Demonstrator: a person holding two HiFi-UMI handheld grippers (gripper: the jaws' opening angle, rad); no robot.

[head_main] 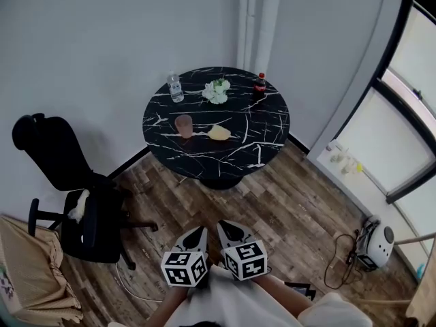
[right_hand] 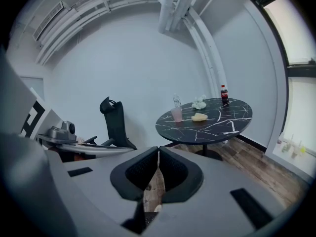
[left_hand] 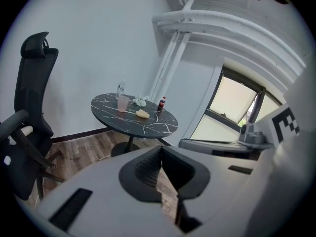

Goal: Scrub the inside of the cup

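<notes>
1. Head view: both tools sat low and close to the person's body, well short of the round black marbled tabletop (head_main: 259, 148). The left tool (head_main: 199, 231) and right tool (head_main: 222, 225) pointed forward side by side, each with its jaws drawn together and nothing in them.
2. On that tabletop the pinkish cup (head_main: 184, 125) stood upright toward the left side, and a pale yellow lump (head_main: 219, 133) lay just to its right. Behind them were a clear water bottle (head_main: 176, 87), a small white bunch of flowers (head_main: 217, 91) and a cola bottle (head_main: 259, 86). A black office chair (head_main: 61, 162) stood on the wooden floor (head_main: 286, 216) to the left.
3. Left gripper view: the jaws met at the front, pinched narrow and empty. The cup (left_hand: 122, 103) was far ahead on the tabletop, with the yellow lump beside it. The chair rose at the left edge.
4. Right gripper view: the jaws were closed together and held nothing. The cup (right_hand: 177, 114) stood well apart from them, near the tabletop's left rim.
</notes>
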